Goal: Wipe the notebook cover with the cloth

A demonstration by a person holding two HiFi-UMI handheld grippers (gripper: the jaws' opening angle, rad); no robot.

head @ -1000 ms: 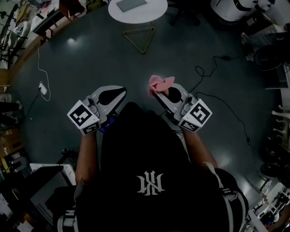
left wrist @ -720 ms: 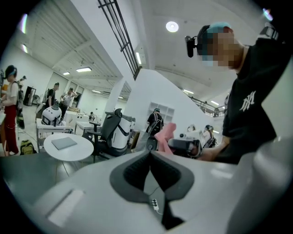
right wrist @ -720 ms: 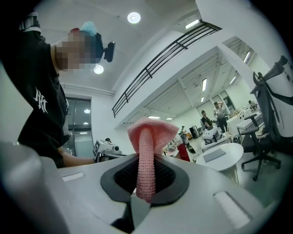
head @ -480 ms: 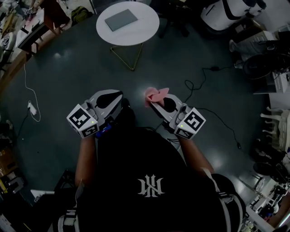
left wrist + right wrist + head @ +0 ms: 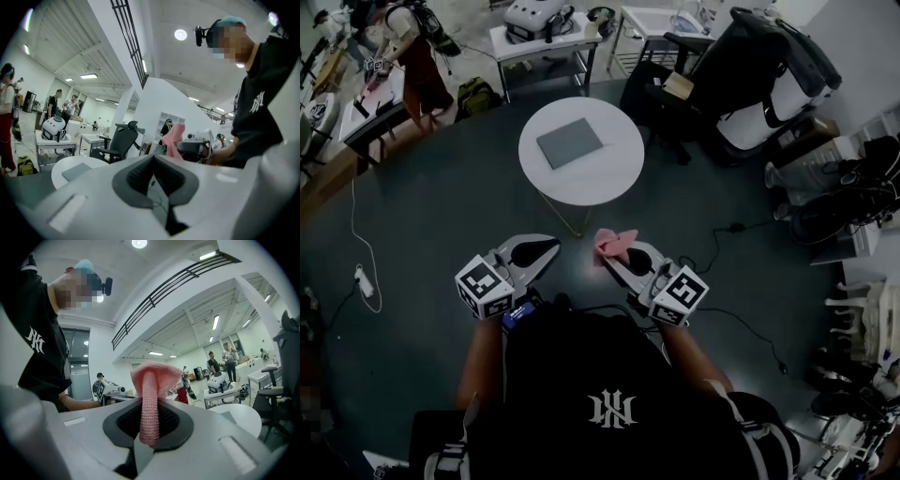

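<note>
Notebook [image 5: 569,142] lies flat on the round white worktop [image 5: 614,178], well apart from both tongs. Right tongs [image 5: 609,260] clamped on pink cloth [image 5: 615,242], left tongs [image 5: 549,247] closed, empty.

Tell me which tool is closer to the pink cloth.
Right. The right tool is shut on the pink cloth; the left tool, shut and empty, sits apart to the cloth's left.

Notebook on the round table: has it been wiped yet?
Not yet. Done: the pink knitted cloth is pinched in the right gripper. In hand: that gripper hangs short of the white round table. Left: wiping the flat grey notebook lying there, untouched.
</note>
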